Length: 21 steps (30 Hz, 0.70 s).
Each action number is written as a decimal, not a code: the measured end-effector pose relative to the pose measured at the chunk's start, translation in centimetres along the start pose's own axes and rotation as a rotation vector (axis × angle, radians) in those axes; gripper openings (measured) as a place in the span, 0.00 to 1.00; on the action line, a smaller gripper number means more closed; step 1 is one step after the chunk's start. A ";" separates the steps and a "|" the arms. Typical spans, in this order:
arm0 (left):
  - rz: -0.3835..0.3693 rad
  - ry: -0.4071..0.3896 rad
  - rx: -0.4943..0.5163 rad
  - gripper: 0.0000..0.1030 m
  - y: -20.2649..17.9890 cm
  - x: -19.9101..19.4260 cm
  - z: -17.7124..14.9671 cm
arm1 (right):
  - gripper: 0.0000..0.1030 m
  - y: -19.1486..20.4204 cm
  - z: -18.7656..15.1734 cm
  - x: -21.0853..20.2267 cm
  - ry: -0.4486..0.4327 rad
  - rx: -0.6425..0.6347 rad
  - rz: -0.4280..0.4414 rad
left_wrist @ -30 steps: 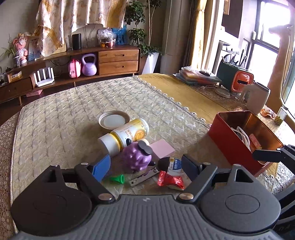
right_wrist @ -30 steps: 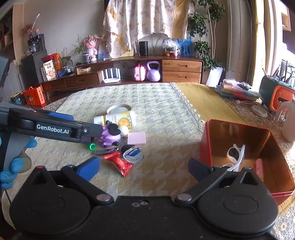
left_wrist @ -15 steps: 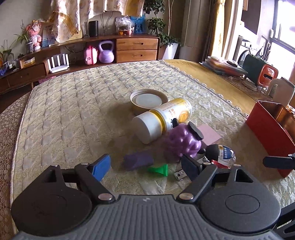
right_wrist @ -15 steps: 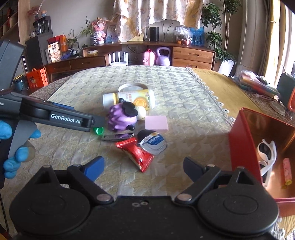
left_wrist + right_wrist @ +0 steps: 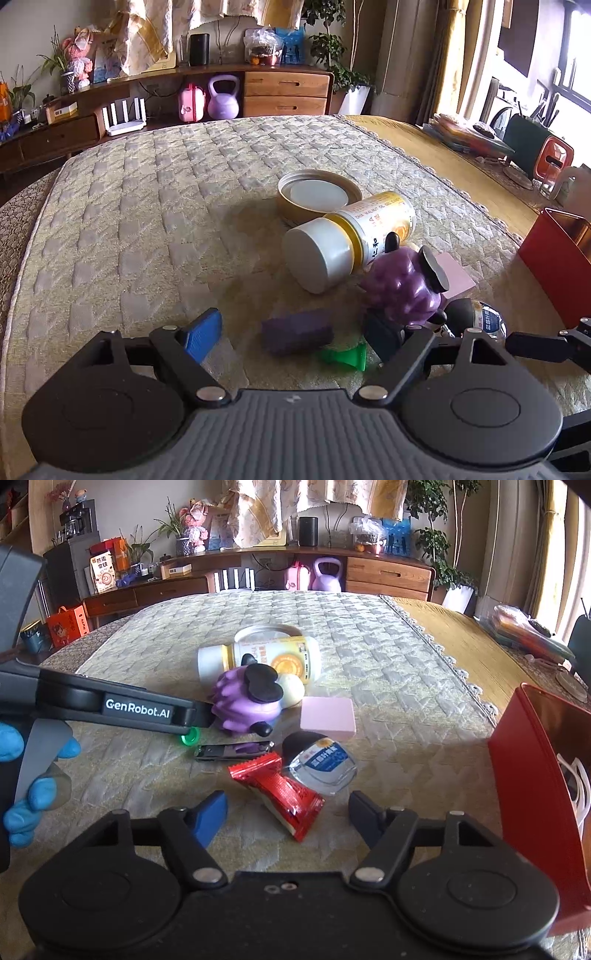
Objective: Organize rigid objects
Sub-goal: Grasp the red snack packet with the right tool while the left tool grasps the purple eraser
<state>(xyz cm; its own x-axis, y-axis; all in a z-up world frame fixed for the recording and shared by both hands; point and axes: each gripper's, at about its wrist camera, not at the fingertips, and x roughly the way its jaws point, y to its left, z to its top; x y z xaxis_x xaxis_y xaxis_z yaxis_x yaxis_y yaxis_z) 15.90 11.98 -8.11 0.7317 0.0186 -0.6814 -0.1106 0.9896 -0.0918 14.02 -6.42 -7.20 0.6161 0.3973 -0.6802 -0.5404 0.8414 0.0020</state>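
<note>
Left gripper (image 5: 295, 334), jaws apart, hovers low over the quilted tablecloth (image 5: 147, 221); a dark purple block (image 5: 297, 336) and a green cone-shaped piece (image 5: 345, 357) lie between its fingers, untouched. Its right finger sits just beside the purple toy (image 5: 402, 291), which leans on the toppled white-capped bottle (image 5: 347, 243). Right gripper (image 5: 288, 814), jaws apart, hangs over a red wrapper (image 5: 280, 794). Nail clipper (image 5: 234, 749), pink block (image 5: 328, 716) and small clear bottle (image 5: 321, 768) lie near. Red bin (image 5: 532, 775) stands at right.
</note>
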 end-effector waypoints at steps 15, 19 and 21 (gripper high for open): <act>0.050 -0.027 0.035 0.37 -0.1 -0.4 -0.2 | 0.34 0.3 0.2 0.0 -0.016 0.002 -0.032; 0.055 -0.021 0.035 0.37 -0.2 -0.7 -0.3 | 0.27 0.3 0.3 -0.3 -0.016 0.007 -0.031; 0.056 -0.017 0.027 0.36 -0.1 -1.0 -0.3 | 0.26 0.2 0.2 -0.5 -0.017 0.010 -0.023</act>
<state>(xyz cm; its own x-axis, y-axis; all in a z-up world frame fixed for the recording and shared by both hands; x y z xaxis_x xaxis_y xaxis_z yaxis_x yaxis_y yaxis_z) 14.91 11.79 -7.63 0.7360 0.0759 -0.6727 -0.1335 0.9905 -0.0343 13.73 -6.34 -6.75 0.6378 0.3840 -0.6676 -0.5204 0.8539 -0.0061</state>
